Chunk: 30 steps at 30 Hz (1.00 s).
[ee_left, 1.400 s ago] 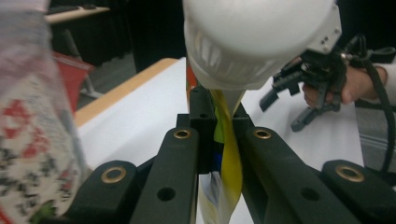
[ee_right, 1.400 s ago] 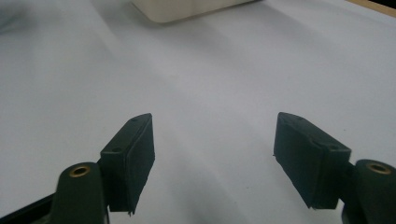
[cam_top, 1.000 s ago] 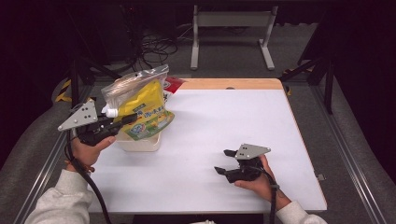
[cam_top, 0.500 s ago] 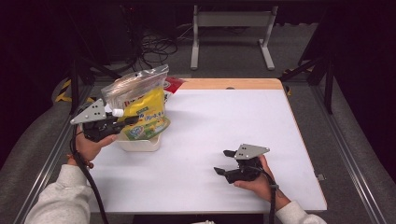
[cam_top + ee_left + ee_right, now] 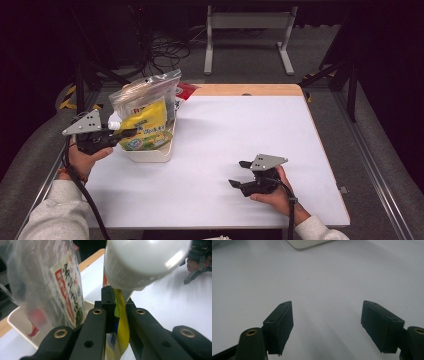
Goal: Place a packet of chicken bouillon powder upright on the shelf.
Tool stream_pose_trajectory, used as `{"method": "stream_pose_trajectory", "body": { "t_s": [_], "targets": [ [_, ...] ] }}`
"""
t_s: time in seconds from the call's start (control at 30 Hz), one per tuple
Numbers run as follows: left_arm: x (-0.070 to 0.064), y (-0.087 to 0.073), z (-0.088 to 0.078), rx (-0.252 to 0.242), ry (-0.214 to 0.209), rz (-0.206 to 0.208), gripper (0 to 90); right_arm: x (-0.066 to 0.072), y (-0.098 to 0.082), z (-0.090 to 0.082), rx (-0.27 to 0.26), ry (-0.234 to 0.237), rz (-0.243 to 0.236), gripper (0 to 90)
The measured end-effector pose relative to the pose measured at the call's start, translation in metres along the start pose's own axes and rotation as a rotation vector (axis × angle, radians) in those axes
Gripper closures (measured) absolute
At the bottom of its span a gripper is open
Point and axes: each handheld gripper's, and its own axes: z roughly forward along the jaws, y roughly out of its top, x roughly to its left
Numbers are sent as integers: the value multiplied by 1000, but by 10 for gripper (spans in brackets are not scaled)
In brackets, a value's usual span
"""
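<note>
The left tongs (image 5: pixel 124 133) are clamped on a yellow pouch (image 5: pixel 145 126), gripping it just below its white cap (image 5: pixel 145 262). The pouch sits over a cream tray (image 5: pixel 150 152) directly ahead of them, with a clear plastic bag (image 5: pixel 142 92) beside it; the bag's print is blurred and unreadable. The tray's contents are mostly hidden behind both packs. The right tongs (image 5: pixel 239 174) rest wide apart and empty on the white counter (image 5: pixel 225 130), well away from the tray.
</note>
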Motion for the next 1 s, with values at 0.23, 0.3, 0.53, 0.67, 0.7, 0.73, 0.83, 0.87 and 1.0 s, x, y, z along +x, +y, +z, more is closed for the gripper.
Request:
{"method": "stream_pose_trajectory", "body": {
  "t_s": [0.23, 0.3, 0.53, 0.67, 0.7, 0.73, 0.83, 0.87, 1.0],
  "targets": [
    [2, -3, -2, 9, 6, -7, 868, 0, 0, 2, 9, 7, -1, 251],
    [4, -3, -3, 11, 16, -15, 867, 1, -1, 2, 13, 10, 0, 248],
    [9, -10, -2, -38, 36, -72, 804, 1, -1, 5, 23, 16, -3, 239],
    [10, -12, -2, -73, 56, -107, 766, 1, -1, 5, 20, 20, 4, 238],
    [10, -12, -2, -80, 50, -117, 759, 1, -1, 5, 20, 21, 5, 238],
    [9, -12, -2, -83, 50, -110, 774, 1, -1, 5, 20, 23, 8, 238],
    [8, -10, -2, -81, 57, -99, 811, 1, -1, 5, 25, 25, 7, 237],
    [8, -9, -3, -75, 58, -94, 827, 1, -1, 5, 24, 28, 7, 238],
    [5, -5, -6, -43, 54, -72, 852, 0, -2, 6, 29, 28, 13, 238]
  ]
}}
